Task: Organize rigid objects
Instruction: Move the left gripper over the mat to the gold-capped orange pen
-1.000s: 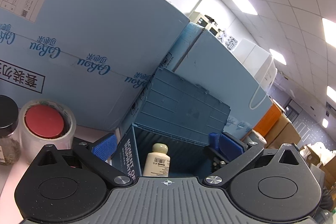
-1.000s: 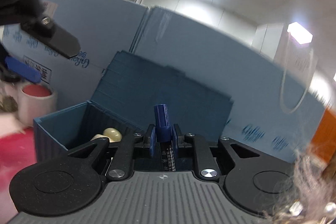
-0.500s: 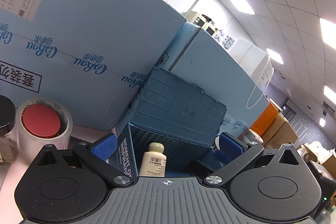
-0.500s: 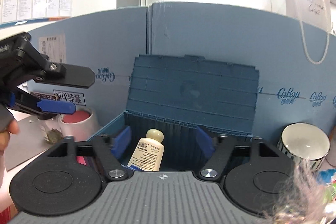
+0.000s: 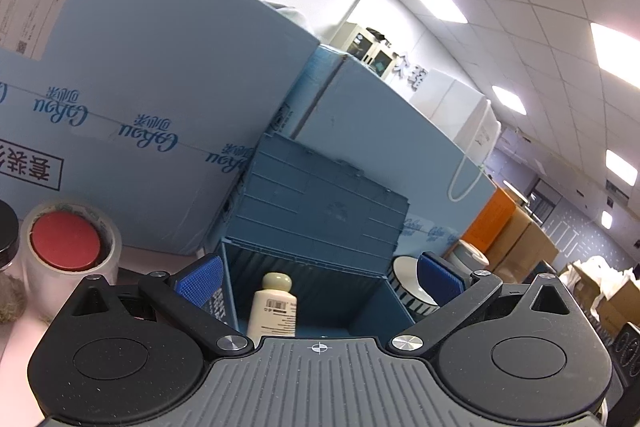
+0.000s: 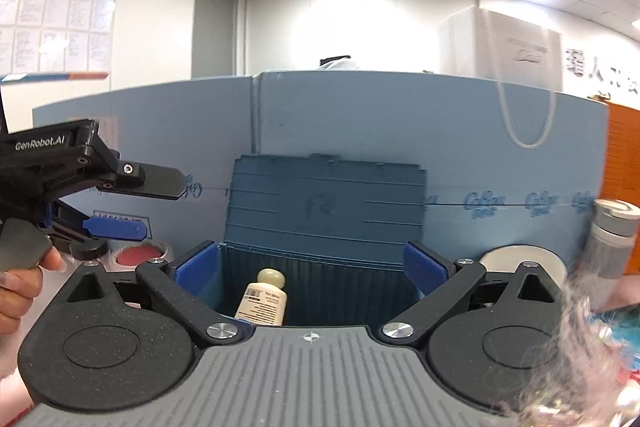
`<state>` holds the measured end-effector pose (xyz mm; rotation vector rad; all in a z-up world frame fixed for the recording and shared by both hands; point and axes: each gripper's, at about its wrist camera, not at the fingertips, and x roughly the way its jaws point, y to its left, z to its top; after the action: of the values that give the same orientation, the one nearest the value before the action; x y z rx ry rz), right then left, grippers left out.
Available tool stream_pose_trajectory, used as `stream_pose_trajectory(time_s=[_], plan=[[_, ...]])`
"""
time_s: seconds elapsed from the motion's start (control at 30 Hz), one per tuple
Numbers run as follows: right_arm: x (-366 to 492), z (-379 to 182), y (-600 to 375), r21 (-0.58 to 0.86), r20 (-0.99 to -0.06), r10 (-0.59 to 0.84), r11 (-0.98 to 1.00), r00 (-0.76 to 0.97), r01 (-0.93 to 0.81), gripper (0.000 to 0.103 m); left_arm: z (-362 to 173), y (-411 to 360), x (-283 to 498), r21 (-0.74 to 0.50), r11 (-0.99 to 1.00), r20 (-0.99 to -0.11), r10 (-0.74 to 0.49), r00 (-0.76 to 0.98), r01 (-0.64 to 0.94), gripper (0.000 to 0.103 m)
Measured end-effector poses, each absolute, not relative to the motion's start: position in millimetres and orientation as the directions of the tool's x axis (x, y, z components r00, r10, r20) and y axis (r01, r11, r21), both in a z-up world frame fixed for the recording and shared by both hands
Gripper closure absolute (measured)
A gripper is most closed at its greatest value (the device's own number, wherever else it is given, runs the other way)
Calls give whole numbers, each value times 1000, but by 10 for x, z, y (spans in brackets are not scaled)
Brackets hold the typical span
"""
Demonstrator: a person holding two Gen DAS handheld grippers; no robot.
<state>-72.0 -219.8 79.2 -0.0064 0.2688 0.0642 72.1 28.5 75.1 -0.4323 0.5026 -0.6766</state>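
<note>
I note the blue crate, lid up, holding one cream bottle. My right gripper fingers have just spread apart, empty; left gripper fingers likewise apart, empty.

A second ago the right gripper was clamped on a dark blue marker with a black barrel; its blue-padded jaws have just been opening and now stand wide with nothing between them, and the marker is out of sight. The right wrist view has levelled from a strong tilt, and the open blue plastic crate now sits straight ahead of the claw, farther off. The cream bottle with a barcode label shows in full between the spread fingers. In the left wrist view, the right gripper has gone from the crate's right side, uncovering a round white tin with a striped side.
</note>
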Motion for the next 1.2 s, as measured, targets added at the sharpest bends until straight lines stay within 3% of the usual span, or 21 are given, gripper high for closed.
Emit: stream_pose_trajectory(time_s=[0.53,0.73,0.9,1.0,1.2], plan=[[-1338,907,-2738,30,-184,-104,993,977,112,0,897,-116,348,-512,554,-220,-823,524,657,0],[-1748,791,-2957,-39,-158,-82,996,984,76,0,860,-392,197,-432,571,-278,-821,499,698,0],[-2091,581,-2897,-302,-222,10,950,975,-79,0,782,-731,-33,-429,481,-281,-875,394,764,0],[-2259,474,-2947,-342,-265,59,928,962,-151,0,669,-991,-179,-412,442,-319,-889,328,797,0],[-2459,319,-3321,-346,-304,-73,937,950,-38,0,455,-1465,-344,-313,450,-431,-852,297,836,0]])
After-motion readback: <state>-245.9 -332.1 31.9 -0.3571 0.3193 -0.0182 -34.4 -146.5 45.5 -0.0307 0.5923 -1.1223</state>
